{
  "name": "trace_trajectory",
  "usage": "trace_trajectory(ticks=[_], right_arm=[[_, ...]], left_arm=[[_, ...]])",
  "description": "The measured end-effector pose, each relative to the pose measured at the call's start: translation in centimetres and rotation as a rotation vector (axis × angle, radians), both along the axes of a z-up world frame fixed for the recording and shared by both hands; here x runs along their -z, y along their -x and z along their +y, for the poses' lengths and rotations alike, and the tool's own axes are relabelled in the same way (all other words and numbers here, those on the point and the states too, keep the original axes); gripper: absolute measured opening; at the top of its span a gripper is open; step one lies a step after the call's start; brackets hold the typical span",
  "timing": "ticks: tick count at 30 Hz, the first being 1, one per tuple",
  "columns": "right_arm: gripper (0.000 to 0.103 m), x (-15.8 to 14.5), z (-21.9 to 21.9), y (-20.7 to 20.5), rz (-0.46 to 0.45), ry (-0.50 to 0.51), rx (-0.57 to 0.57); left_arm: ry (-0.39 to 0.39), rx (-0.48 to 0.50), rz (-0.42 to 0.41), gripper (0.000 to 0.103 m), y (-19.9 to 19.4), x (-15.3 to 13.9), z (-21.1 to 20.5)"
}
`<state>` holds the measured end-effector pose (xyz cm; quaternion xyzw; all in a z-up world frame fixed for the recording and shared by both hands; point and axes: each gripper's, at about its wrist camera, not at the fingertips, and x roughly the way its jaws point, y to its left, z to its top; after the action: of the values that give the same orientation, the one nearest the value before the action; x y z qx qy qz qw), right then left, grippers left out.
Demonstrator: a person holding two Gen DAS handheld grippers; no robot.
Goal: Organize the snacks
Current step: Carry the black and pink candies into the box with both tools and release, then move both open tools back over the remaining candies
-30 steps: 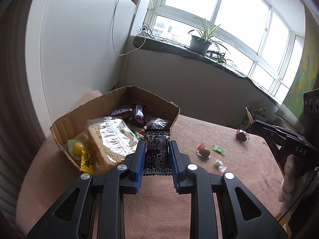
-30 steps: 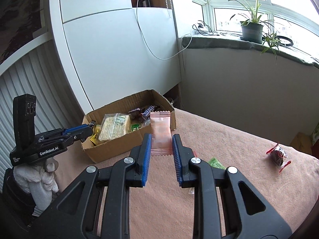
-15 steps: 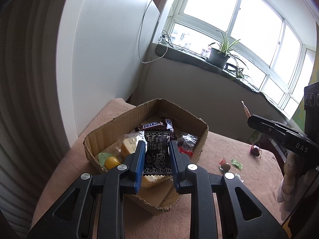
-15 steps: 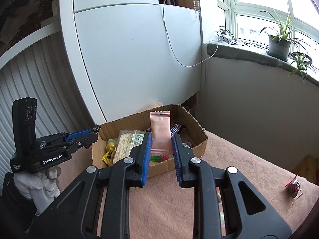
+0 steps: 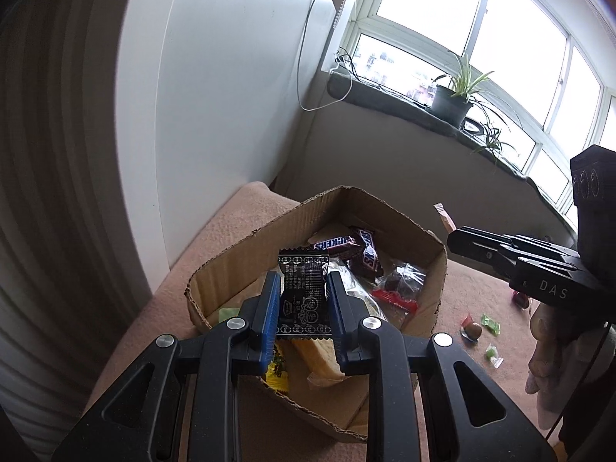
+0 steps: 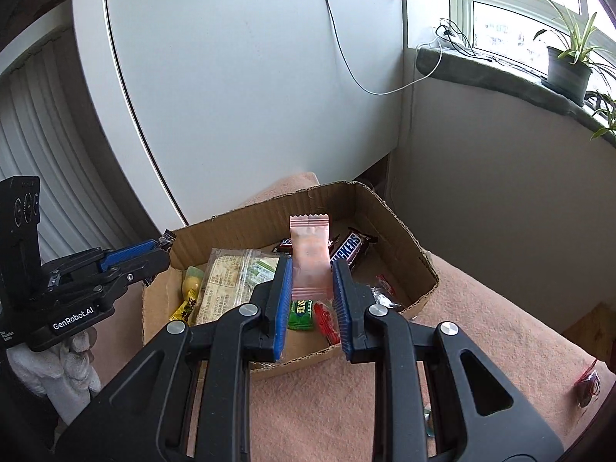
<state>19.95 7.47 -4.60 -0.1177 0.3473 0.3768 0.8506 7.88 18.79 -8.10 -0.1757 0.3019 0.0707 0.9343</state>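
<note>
Left wrist view: the left tongs (image 5: 302, 308) pinch a black snack pack (image 5: 304, 294) above the cardboard box (image 5: 246, 246).

Right wrist view: the right tongs (image 6: 311, 300) pinch a pink snack pack (image 6: 310, 256) over the box too. If both let go together, the tongs might bump and a pack could fall outside.

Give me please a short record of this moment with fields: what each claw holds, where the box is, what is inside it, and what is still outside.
left claw: shut on black packet, held above the cardboard box
right claw: shut on pink packet, also above the box
cardboard box: open, on the pink cloth
inside box: Snickers bars, cracker pack, green packet, other small sweets
outside box: small candies on the cloth
windowsill: potted plant
</note>
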Motion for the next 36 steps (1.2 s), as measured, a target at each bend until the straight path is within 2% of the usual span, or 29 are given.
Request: trace_trajectory(ticks=[8, 10, 11, 13, 17, 19, 20, 21, 25, 28, 36], right_arm=[[0.023, 1.0, 0.4, -1.2, 0.023, 0.005, 0.013], [0.038, 1.1, 0.4, -1.5, 0.02, 0.007, 0.02], [0.05, 1.0, 0.2, -1.5, 0.014, 0.005, 0.025], [0.054, 0.8, -0.2, -1.4, 0.004, -0.005, 0.033], [0.054, 0.2, -1.2, -1.0, -0.003, -0.012, 0.046], [0.064, -0.1, -1.9, -0.8, -0.011, -0.016, 0.058], [0.075, -0.3, -2.4, -0.6, -0.018, -0.023, 0.067], [0.081, -0.6, -2.9, -0.4, -0.026, -0.033, 0.077], [0.081, -1.7, -5.2, 0.3, -0.039, -0.054, 0.113], [0.092, -2.2, -7.4, 1.0, -0.057, -0.059, 0.158], [0.093, -2.8, -15.3, 2.6, -0.062, -0.099, 0.297]], left_arm=[[-0.011, 0.0, 0.033, 0.023, -0.7, 0.4, -0.1], [-0.013, -0.004, 0.039, 0.024, -0.8, 0.5, -0.1], [-0.013, -0.007, 0.043, 0.03, -0.8, 0.5, -0.1], [-0.012, -0.013, 0.041, 0.038, -0.7, 0.5, -0.1], [-0.013, -0.011, 0.037, 0.038, -0.5, 0.2, -0.2], [-0.013, -0.009, 0.03, 0.038, -0.4, 0.0, -0.3], [-0.013, -0.007, 0.026, 0.038, -0.4, -0.2, -0.5], [-0.013, -0.005, 0.022, 0.038, -0.3, -0.4, -0.6], [-0.012, 0.01, 0.007, 0.038, 0.0, -0.9, -1.4], [-0.012, 0.026, -0.005, 0.038, 0.3, -1.4, -2.3], [-0.013, 0.092, -0.019, 0.038, 0.3, -1.7, -5.4]])
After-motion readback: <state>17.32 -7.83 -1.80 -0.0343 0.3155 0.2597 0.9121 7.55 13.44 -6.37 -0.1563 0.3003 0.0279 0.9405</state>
